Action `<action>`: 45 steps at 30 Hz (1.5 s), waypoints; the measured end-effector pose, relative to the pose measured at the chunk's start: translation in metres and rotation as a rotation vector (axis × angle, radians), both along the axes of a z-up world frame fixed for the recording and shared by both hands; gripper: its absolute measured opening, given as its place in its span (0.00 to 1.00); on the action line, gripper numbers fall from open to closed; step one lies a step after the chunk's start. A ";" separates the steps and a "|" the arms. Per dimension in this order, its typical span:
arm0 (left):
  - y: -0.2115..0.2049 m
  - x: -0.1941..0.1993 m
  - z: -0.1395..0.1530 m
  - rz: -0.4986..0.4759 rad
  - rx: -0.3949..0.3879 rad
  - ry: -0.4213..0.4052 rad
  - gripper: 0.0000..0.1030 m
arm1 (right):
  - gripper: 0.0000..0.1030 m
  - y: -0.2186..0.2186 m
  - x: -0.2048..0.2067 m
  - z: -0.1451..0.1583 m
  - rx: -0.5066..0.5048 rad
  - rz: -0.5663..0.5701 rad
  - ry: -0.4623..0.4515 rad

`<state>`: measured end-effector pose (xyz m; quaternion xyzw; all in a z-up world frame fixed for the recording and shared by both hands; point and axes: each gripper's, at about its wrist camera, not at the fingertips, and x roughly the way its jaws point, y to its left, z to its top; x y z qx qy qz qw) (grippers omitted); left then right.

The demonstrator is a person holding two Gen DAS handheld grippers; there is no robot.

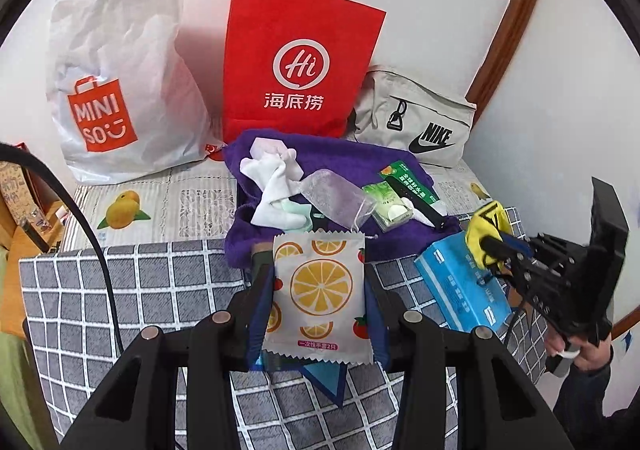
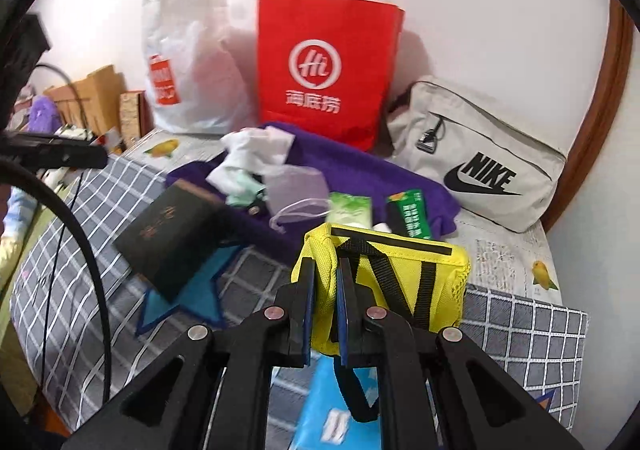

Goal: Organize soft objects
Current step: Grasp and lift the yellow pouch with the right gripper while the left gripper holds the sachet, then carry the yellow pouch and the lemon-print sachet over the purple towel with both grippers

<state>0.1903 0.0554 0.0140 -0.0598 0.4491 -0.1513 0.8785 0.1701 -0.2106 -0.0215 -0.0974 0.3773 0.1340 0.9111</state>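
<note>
Checked grey bedcover (image 1: 120, 290) backed by a white wall; my left tool (image 1: 316, 302) grips an upright sachet (image 1: 320, 290) printed with orange slices; my right tool (image 2: 323, 306) pinches a small yellow black-strapped pouch (image 2: 392, 278) above the bed.

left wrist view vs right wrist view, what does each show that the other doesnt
Only the left wrist view shows the lemon-print packet gripped in the left gripper, plus the right gripper seen from the side.

Only the right wrist view shows the dark booklet, cardboard boxes and a full view of the yellow pouch.

Both show the red paper bag, Miniso bag, Nike bag, purple towel and blue tissue pack.
</note>
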 end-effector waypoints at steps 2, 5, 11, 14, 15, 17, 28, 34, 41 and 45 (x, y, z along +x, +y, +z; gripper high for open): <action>-0.002 0.007 0.001 -0.008 0.005 0.001 0.39 | 0.10 -0.005 0.011 -0.002 0.005 -0.014 0.007; -0.005 0.017 0.003 -0.013 0.006 -0.002 0.39 | 0.10 -0.011 0.028 -0.004 0.007 -0.036 0.014; -0.015 0.043 -0.001 -0.023 0.000 0.011 0.39 | 0.10 -0.017 0.055 -0.012 0.009 -0.059 0.034; -0.017 0.052 -0.005 -0.009 0.007 0.015 0.39 | 0.10 -0.021 0.067 -0.015 0.017 -0.064 0.043; -0.017 0.056 -0.006 -0.007 0.001 0.020 0.39 | 0.10 -0.022 0.071 -0.015 0.024 -0.065 0.041; -0.017 0.064 -0.010 0.005 -0.010 0.029 0.39 | 0.10 -0.026 0.078 -0.015 0.043 -0.067 0.047; -0.023 0.101 -0.030 0.019 -0.017 0.088 0.39 | 0.10 -0.028 0.118 -0.022 0.071 -0.046 0.081; -0.026 0.117 -0.039 0.023 -0.006 0.108 0.39 | 0.10 -0.021 0.139 -0.032 0.051 -0.032 0.098; -0.033 0.130 -0.049 0.006 0.014 0.129 0.39 | 0.10 -0.014 0.161 -0.047 0.037 -0.017 0.144; -0.037 0.136 -0.052 -0.002 0.020 0.133 0.39 | 0.10 -0.011 0.172 -0.051 0.040 -0.003 0.159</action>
